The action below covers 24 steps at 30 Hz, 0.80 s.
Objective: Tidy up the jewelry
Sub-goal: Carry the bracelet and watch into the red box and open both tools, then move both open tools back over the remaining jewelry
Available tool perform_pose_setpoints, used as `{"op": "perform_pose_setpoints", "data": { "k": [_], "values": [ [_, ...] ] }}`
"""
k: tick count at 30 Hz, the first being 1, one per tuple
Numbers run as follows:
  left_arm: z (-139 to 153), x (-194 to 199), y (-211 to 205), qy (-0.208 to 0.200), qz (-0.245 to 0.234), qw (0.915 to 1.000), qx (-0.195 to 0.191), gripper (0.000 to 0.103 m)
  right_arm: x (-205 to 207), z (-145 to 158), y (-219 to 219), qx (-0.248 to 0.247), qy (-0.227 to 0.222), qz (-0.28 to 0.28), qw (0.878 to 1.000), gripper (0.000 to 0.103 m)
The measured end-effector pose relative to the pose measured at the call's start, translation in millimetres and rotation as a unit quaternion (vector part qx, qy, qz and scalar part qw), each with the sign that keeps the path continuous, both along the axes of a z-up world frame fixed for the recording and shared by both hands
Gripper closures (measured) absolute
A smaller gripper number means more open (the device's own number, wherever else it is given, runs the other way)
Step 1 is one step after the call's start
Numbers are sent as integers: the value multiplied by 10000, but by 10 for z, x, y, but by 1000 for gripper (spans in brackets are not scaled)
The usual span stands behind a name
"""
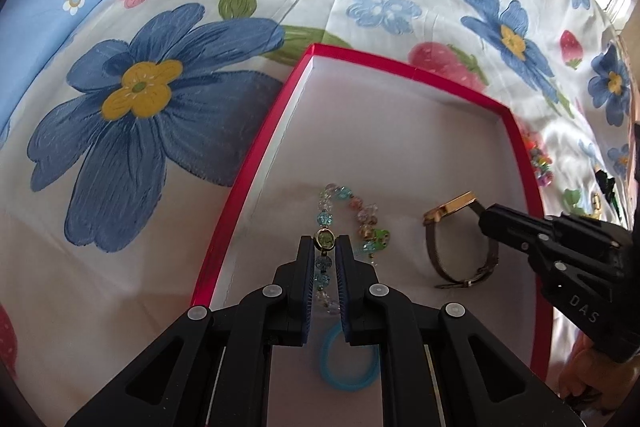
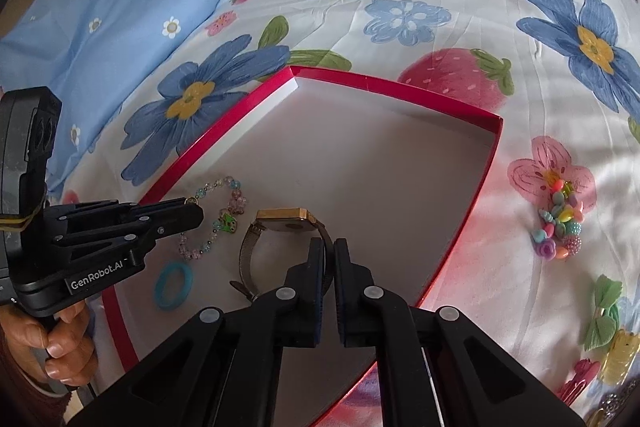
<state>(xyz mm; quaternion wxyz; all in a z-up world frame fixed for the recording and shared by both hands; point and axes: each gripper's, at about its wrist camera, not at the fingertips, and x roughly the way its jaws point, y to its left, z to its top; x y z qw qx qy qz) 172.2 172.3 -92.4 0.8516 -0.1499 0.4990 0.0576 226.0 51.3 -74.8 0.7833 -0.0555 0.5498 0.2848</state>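
While both grippers reach down into the red-rimmed box (image 1: 256, 163), the left gripper (image 1: 325, 247) is pinched nearly closed on the gold-framed green charm of a beaded bracelet (image 1: 348, 211), whose beads trail onto the white floor. To its right, the right gripper (image 2: 327, 251) is clamped tight on the mesh strap of a gold wristwatch (image 2: 280, 223). A blue ring (image 1: 348, 359) lies nearer. Right of the box, a colourful bead cluster (image 2: 560, 223) rests on the floral bedsheet (image 1: 160, 107).

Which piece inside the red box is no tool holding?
The blue ring. It lies loose on the box floor, while the left tool pinches the beaded bracelet and the right tool the gold watch.
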Motion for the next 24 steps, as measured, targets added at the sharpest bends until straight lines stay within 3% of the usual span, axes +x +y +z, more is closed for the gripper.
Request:
{"op": "perform_pose_setpoints", "data": {
  "k": [8, 12, 16, 18, 22, 24],
  "values": [
    [-39, 15, -6, 63, 3, 10000, 69, 91, 3, -11, 13, -25, 33, 57, 10000, 96],
    [-23, -1, -4, 57, 23, 9999, 122, 79, 4, 5, 6, 53, 57, 3, 10000, 94],
    [22, -39, -3, 39, 63, 9998, 158, 72, -1, 88, -37, 202, 4, -97, 9997, 70],
    [61, -74, -7, 34, 81, 9998, 169, 69, -9, 160, -80, 270, -78, -177, 9995, 69],
    [237, -204, -22, -190, 122, 9996, 179, 50, -55, 358, -232, 538, -222, -365, 9976, 68],
    [332, -276, -47, -296, 129, 9993, 214, 45, -99, 486, -349, 675, -354, -488, 9959, 63]
  ]
}}
